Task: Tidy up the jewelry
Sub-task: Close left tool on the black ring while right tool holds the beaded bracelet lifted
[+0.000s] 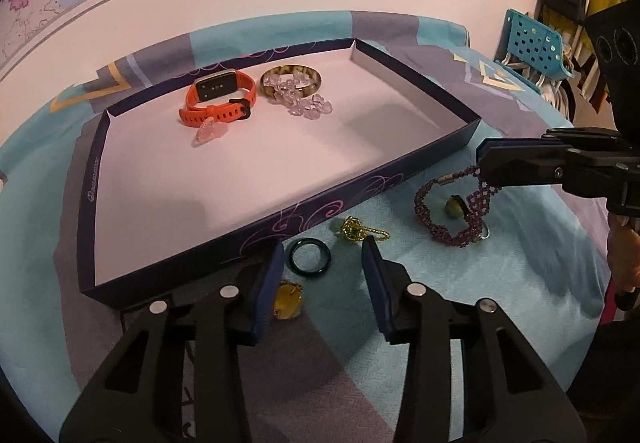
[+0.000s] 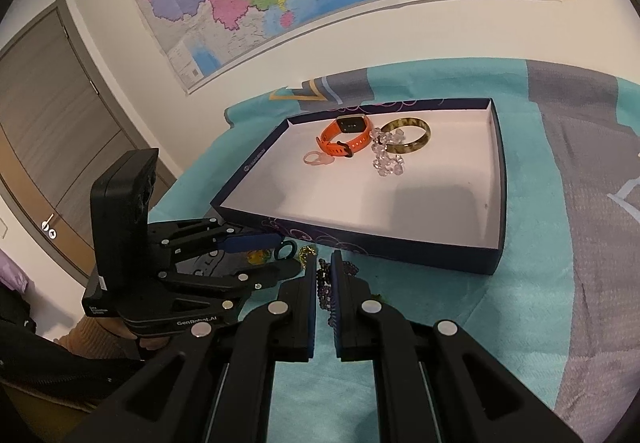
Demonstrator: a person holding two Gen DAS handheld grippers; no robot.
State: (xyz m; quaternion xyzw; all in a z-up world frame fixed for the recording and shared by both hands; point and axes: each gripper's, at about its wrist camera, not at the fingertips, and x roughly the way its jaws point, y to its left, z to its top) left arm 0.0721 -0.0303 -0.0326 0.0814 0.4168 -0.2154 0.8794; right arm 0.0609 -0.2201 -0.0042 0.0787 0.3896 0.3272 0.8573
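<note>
A dark blue tray (image 1: pixel 400 179) with a white floor holds an orange watch (image 1: pixel 220 99), an amber bangle (image 1: pixel 292 81), a clear bead bracelet (image 1: pixel 304 103) and a pink ring (image 1: pixel 208 131). My left gripper (image 1: pixel 324 263) is open, its jaws on either side of a dark green ring (image 1: pixel 310 257) on the cloth. A yellow pendant (image 1: pixel 288 301) and a gold charm (image 1: pixel 356 231) lie nearby. My right gripper (image 2: pixel 325 275) is shut on a purple beaded bracelet (image 1: pixel 452 211), which partly rests on the cloth; it also shows in the right wrist view (image 2: pixel 326 291).
The tray's near wall (image 2: pixel 360 243) stands just beyond both grippers. A small olive bead (image 1: pixel 454 205) lies inside the bracelet's loop. The table's right edge (image 1: pixel 592 283) is close to the right hand. A blue chair (image 1: pixel 532 43) stands beyond.
</note>
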